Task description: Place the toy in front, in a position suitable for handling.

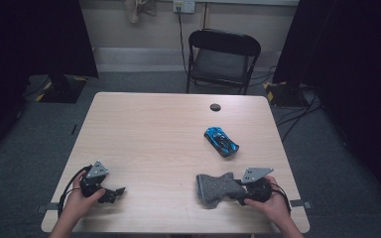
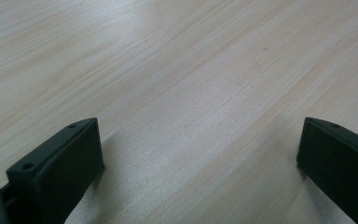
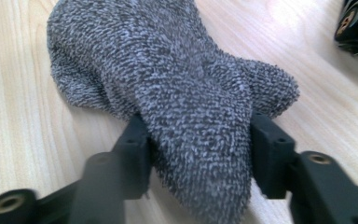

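Left gripper (image 1: 115, 192) rests on the wooden table (image 1: 154, 129) near its front-left corner, jaws wide apart, nothing between them. Right gripper (image 1: 238, 191) near the front-right edge, jaws clamped on a bunched grey sock (image 1: 214, 188) lying on the tabletop. Blue toy car (image 1: 221, 141) sits farther back, apart from the sock.

The left gripper (image 2: 200, 154) looks along its two black fingers (image 2: 58, 172), which rise from the bottom corners of the left gripper view. They stand wide apart, with nothing between them. Under them lies the bench (image 2: 191, 70), a pale wood surface with fine grain lines that run diagonally. Each finger throws a soft shadow on the wood. A tiny dark speck (image 2: 265, 48) sits further off.
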`<state>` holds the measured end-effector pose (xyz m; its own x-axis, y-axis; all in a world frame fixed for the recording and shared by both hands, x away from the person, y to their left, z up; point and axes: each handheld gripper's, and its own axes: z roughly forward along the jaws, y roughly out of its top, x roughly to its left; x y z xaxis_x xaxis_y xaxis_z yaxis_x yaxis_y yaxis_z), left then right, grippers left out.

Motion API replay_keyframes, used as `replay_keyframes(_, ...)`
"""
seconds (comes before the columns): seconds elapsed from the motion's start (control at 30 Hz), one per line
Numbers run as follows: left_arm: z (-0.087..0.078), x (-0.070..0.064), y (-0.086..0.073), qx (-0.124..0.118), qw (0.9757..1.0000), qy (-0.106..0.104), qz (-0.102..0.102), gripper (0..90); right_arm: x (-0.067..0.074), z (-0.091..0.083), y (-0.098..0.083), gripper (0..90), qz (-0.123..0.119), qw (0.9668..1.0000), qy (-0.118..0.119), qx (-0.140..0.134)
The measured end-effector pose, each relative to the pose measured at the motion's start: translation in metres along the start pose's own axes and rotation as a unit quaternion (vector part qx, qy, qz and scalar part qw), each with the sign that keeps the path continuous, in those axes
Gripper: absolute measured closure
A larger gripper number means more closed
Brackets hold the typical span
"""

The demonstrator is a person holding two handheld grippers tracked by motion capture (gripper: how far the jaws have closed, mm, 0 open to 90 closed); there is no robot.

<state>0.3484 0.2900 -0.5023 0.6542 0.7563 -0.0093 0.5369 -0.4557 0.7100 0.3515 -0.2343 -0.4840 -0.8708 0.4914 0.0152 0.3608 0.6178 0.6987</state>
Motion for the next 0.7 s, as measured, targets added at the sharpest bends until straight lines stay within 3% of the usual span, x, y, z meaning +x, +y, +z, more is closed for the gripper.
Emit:
replay_keyframes(0.23,0.0,0.0,0.0,0.0,1.0,0.0,0.0,0.0,-0.001,0.001,0.0,66.9,0.017,0.9997,-0.015,0.005)
replay_keyframes(0.53,0.0,0.0,0.0,0.001,1.0,0.002,0.001,0.0,0.001,-0.003,0.002,70.9,0.01,0.9996,-0.025,0.008)
replay_keyframes(0.7,0.001,-0.001,0.003,0.008,1.0,0.004,-0.001,0.0,-0.002,-0.004,0.013,71.3,0.009,0.9997,-0.023,0.0)
